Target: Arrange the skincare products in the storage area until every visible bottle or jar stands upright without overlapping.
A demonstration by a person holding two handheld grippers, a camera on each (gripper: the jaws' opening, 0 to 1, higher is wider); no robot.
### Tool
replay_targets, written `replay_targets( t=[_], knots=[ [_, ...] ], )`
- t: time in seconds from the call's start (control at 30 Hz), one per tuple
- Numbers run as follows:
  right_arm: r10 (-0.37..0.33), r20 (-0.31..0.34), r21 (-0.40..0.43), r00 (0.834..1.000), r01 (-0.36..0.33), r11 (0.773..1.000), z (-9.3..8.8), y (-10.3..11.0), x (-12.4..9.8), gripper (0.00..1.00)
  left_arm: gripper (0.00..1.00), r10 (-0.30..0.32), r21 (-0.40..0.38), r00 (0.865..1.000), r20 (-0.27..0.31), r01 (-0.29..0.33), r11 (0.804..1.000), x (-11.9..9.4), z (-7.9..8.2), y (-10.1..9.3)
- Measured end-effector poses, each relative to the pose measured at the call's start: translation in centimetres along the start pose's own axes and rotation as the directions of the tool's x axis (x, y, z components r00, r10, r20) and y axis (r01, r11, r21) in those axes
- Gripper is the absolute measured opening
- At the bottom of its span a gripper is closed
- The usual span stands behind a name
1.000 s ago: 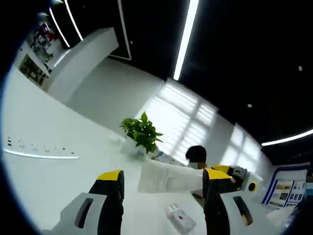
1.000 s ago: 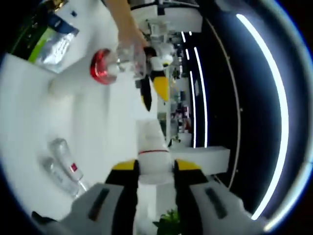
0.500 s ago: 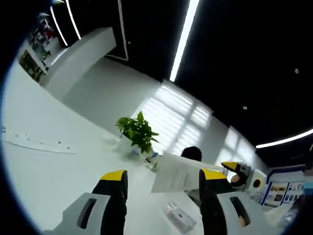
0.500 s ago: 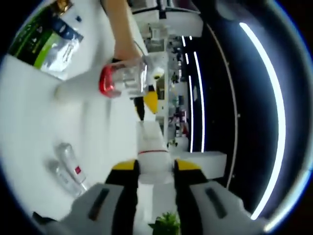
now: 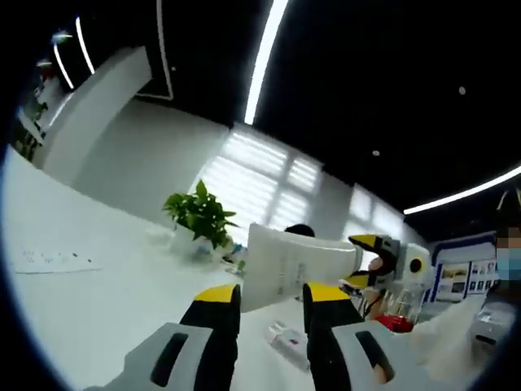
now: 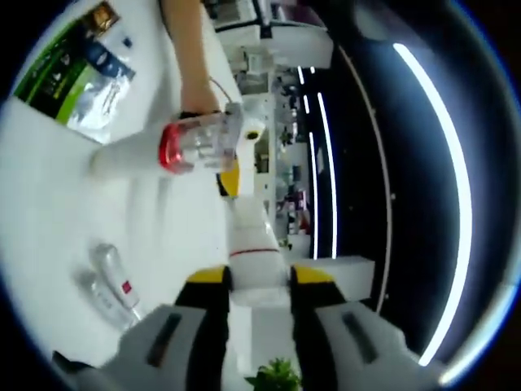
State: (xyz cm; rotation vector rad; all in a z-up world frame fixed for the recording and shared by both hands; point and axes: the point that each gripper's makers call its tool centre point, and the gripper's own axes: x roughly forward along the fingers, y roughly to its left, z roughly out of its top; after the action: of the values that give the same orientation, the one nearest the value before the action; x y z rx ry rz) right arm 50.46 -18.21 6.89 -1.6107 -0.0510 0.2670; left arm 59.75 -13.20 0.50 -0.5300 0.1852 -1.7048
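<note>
A white bottle [image 5: 285,265] with a thin red line [image 6: 256,244] is held in the air over the white table [image 5: 98,301]. My right gripper [image 6: 259,281] is shut on one end of it. My left gripper [image 5: 273,295] has its jaws drawn in against the other end. In the right gripper view the left gripper [image 6: 232,177] shows at the bottle's far end. A clear jar with a red lid [image 6: 191,147] stands on the table beyond; in the left gripper view the jar [image 5: 399,314] is low on the right. A small clear bottle [image 6: 110,281] lies on its side, and it shows as the lying bottle [image 5: 286,340] between the left jaws.
A green and silver packet [image 6: 73,73] lies flat on the table. A person's forearm [image 6: 191,49] reaches in by the jar. A potted plant [image 5: 198,216] stands at the table's far side.
The left jaws have drawn together from wide apart until they press on the white bottle's end. The right gripper has kept its hold on the bottle.
</note>
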Motion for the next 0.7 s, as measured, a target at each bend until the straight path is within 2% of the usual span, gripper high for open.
replay_targets(
  t=[0.13,0.27,0.33,0.57,0.7],
  knots=[
    [-0.007,-0.012,0.001,1.0,0.007,1.0,-0.1,0.4,0.0,0.27,0.26,-0.007,0.01,1.0,-0.012,0.008,1.0,-0.5,-0.1,0.0],
    [-0.014,-0.013,0.036,1.0,0.014,0.999,-0.7,0.5,0.1,0.26,0.22,0.002,0.131,1.0,-0.027,0.002,0.991,-0.9,0.4,-0.2],
    [-0.023,0.0,0.062,1.0,0.023,0.998,-0.8,0.5,0.0,0.26,0.2,-0.009,0.154,1.0,-0.025,0.012,0.988,-1.2,0.8,-0.6],
    [-0.025,-0.003,0.11,1.0,0.025,0.994,-2.0,0.9,0.1,0.26,0.14,-0.039,0.155,0.998,-0.052,0.047,0.987,-1.4,1.2,-1.3],
    [-0.017,-0.012,0.158,1.0,0.018,0.987,-3.0,1.3,0.1,0.26,0.09,-0.077,0.126,0.996,-0.053,0.083,0.989,-1.5,1.7,-2.2]
  ],
)
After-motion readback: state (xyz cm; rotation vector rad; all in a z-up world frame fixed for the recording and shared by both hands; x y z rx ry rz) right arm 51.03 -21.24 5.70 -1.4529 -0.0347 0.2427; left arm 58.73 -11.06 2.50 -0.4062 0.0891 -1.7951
